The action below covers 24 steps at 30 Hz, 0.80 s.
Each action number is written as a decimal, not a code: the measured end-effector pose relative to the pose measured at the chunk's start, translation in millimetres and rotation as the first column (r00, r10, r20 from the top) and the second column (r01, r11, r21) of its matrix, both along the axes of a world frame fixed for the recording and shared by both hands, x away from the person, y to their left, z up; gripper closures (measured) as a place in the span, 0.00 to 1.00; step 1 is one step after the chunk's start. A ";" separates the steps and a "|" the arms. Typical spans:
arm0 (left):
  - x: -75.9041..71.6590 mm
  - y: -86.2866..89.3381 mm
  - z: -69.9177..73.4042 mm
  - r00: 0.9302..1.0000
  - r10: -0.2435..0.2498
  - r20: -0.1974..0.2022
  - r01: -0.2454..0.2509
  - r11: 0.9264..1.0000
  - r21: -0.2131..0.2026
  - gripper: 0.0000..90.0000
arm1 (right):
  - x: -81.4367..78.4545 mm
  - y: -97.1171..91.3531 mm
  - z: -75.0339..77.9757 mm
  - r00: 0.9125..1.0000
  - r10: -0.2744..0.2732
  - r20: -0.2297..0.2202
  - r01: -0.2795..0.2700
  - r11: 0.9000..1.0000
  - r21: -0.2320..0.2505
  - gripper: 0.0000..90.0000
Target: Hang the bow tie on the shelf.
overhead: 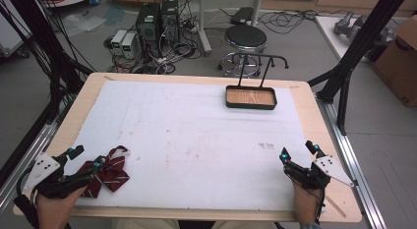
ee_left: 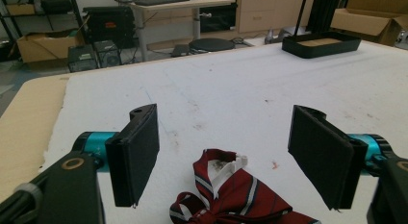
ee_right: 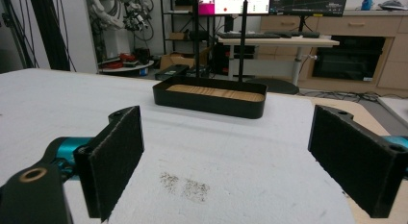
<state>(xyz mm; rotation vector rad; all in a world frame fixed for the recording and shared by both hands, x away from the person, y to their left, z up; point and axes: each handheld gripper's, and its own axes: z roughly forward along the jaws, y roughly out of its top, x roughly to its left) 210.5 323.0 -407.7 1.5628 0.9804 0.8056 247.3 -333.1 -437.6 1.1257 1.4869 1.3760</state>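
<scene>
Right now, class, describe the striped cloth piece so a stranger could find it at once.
Start at the white mat covering the wooden table, then go to its near left corner. There, between the open jaws of the left gripper, lies a dark red bow tie with white-and-navy stripes, the mat's only fabric item.

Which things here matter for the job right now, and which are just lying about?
In the job: bow tie, left gripper with jaws open around it.
Lying about: black tray, stool, computers on the floor, cardboard box.

The white mat (overhead: 196,140) lies bare across its middle; a black tray (overhead: 250,97) (with an upright rack) blocks the far right, a striped bow tie (overhead: 109,171) the near left.
</scene>
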 end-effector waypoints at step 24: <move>-0.7 1.9 0.6 1.000 -0.015 -0.008 0.016 1.000 0.022 0.31 | 0.8 0.7 -0.3 1.000 0.004 -0.010 -0.004 1.000 -0.005 0.12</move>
